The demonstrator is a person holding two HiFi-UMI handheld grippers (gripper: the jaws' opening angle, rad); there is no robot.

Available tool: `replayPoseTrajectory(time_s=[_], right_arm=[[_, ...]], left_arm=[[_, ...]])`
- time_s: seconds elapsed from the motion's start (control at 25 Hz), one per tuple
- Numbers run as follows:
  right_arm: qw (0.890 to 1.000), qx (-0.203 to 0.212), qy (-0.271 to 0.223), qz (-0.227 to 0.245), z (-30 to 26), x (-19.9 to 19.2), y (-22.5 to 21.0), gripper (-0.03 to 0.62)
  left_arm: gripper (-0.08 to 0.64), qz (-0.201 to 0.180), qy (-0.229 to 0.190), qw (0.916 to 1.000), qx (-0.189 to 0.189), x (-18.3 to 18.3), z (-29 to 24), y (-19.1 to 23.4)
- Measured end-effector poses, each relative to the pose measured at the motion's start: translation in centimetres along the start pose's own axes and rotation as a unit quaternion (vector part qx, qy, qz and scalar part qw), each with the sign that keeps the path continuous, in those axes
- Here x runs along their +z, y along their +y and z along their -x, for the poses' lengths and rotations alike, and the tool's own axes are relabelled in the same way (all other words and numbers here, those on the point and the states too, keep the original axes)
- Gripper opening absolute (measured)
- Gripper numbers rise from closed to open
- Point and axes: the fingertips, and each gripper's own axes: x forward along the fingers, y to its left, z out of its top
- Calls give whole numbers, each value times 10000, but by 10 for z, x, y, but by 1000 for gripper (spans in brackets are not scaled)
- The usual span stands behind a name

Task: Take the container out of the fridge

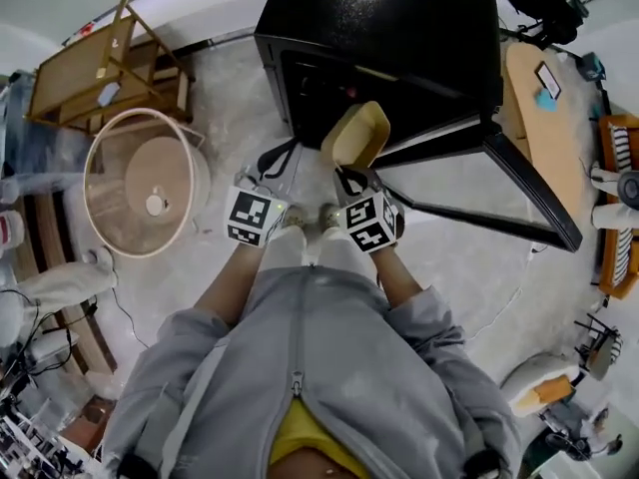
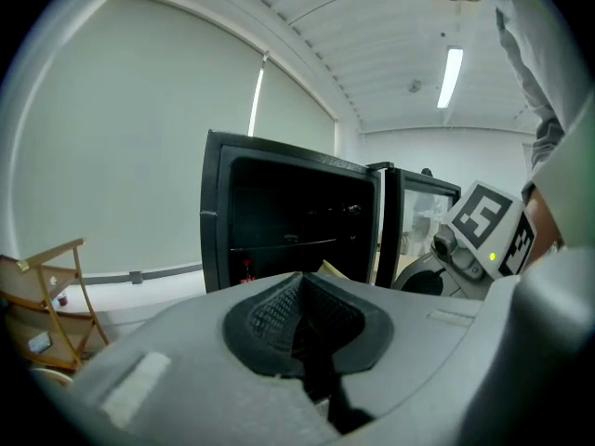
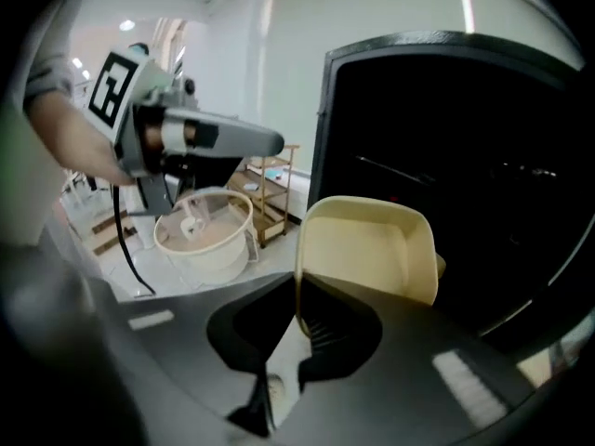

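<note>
**Yellow container held in front of open black fridge**

- Fridge (image 1: pixel 389 38): black, with its door (image 1: pixel 499 183) swung open to the person's right.
- Round tub (image 1: pixel 140 183): on the floor, well off to the left.
- Container (image 3: pixel 367 249): pale yellow, tipped on edge, outside the fridge and just before its opening.
- Right gripper (image 3: pixel 297 316): jaws pinched narrow on the container's rim.
- Left gripper (image 2: pixel 302 319): jaws together with nothing between them, beside the right gripper.

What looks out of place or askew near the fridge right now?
Only the cream container: the right hand-held gripper pinches it by one rim edge alone, so it sits canted in front of the black fridge, whose door stands open. It looks empty; no spill shows.
</note>
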Motion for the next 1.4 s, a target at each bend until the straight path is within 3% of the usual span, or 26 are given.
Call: replayPoseTrajectory(time_s=[0.12, 0.24, 0.52, 0.76, 0.96, 1.4], right_arm=[[9961, -86, -628, -608, 37, 33, 5, 14], [9886, -169, -1214, -870, 72, 56, 14, 14], [9596, -468, -2556, -1081, 131, 119, 5, 14], [9324, -1352, -3249, -820, 178, 145, -7, 15], [9145, -1920, -3504, -635, 199, 157, -17, 14], [9141, -1998, -3451, -734, 202, 150, -22, 14]], left_arm=[[6, -135, -120, 9998, -45, 21, 17, -14], [6, -192, -250, 9995, -68, 37, 38, -28], [6, -54, -740, 9972, 115, 87, 59, -24], [6, -113, -1061, 9936, 376, 124, 75, -28], [6, -423, -1321, 9895, 417, 146, 78, -38], [6, -467, -1260, 9904, 324, 142, 76, -46]])
